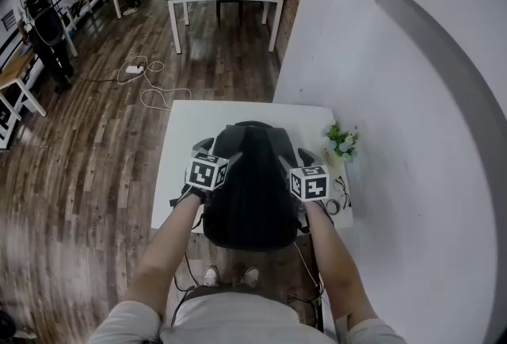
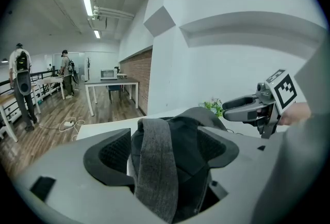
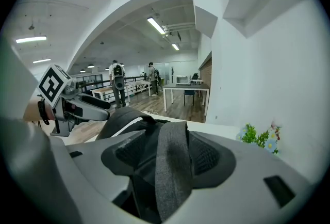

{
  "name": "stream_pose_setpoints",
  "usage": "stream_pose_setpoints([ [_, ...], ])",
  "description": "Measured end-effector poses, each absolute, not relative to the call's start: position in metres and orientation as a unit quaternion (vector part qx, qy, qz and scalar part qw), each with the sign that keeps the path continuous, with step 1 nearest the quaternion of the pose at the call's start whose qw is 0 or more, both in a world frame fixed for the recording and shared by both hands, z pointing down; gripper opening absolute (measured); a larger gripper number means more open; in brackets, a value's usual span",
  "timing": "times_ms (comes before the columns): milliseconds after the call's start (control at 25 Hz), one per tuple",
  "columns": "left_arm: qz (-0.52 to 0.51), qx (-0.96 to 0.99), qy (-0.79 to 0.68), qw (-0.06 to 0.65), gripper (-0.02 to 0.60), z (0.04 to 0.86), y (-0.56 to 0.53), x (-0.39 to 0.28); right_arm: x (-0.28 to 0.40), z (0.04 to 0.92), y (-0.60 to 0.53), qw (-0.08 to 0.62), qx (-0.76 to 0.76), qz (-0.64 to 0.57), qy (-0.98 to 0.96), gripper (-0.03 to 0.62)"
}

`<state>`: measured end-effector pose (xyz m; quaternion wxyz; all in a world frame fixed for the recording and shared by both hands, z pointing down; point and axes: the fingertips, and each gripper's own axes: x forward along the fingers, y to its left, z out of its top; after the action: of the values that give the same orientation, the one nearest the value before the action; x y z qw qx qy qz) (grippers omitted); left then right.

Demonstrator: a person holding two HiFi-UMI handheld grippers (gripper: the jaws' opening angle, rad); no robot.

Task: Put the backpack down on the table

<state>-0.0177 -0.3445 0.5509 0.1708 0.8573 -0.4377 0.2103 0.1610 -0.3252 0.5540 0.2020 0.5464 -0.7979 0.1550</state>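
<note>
Your left gripper (image 2: 164,150) has its jaws clamped on one grey strap (image 2: 154,166), and your right gripper (image 3: 172,158) grips the other strap (image 3: 172,166) the same way. The black backpack (image 1: 252,192) hangs between them, its long axis pointing away from you, over the near edge of the white bench (image 1: 190,128). Neither hand is nearer. Lowering it forward looks like the next move.

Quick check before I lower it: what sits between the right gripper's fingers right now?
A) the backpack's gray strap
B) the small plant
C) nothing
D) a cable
A: in the right gripper view, the gray strap of the backpack runs down between the fingers of the right gripper, while the plant stands off to the side.
</note>
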Motion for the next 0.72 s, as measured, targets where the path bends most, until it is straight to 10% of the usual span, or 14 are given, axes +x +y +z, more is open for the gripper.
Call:
stream_pose_setpoints([
  [200, 0.213, 0.86, -0.438, 0.154, 0.335, 0.543, -0.327, -0.022, 0.158, 0.558, -0.301, 0.198, 0.543, 0.177, -0.797, 0.256],
  [280, 0.208, 0.859, -0.442, 0.152, 0.296, 0.538, -0.323, -0.025, 0.16, 0.554, -0.296, 0.204, 0.549, 0.169, -0.792, 0.1],
  [720, 0.193, 0.847, -0.474, 0.14, 0.076, 0.531, -0.319, -0.026, 0.161, 0.535, -0.291, 0.2, 0.556, 0.153, -0.792, 0.054],
])
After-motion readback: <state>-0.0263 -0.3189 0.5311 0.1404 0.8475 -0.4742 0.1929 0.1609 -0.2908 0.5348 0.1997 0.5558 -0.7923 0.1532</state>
